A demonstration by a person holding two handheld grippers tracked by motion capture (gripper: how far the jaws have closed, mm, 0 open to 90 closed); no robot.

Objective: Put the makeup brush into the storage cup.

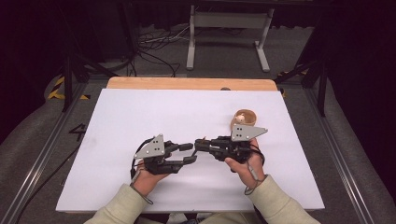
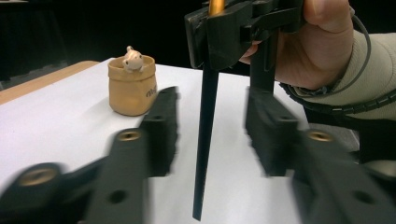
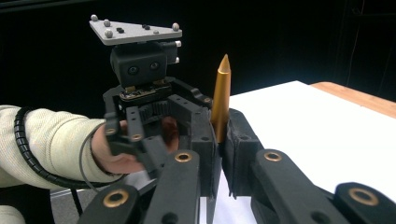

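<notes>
A slim black pen with a gold pointed end (image 3: 221, 91) stands upright with my right gripper (image 3: 218, 140) shut on it. In the left gripper view its black shaft (image 2: 205, 140) hangs down between the jaws of my left gripper (image 2: 212, 105), which stand apart on either side without touching it. In the high view the left gripper (image 1: 189, 153) and the right gripper (image 1: 200, 144) meet tip to tip above the middle of the white board (image 1: 140, 116). From the right gripper view, the left gripper (image 3: 170, 123) faces me, grey plate on top.
A small tan sack-shaped pot with a little figure in it (image 1: 243, 120) stands just behind the right gripper; it is also at the back left of the left gripper view (image 2: 132, 86). A wooden strip (image 1: 187, 83) edges the board's far side.
</notes>
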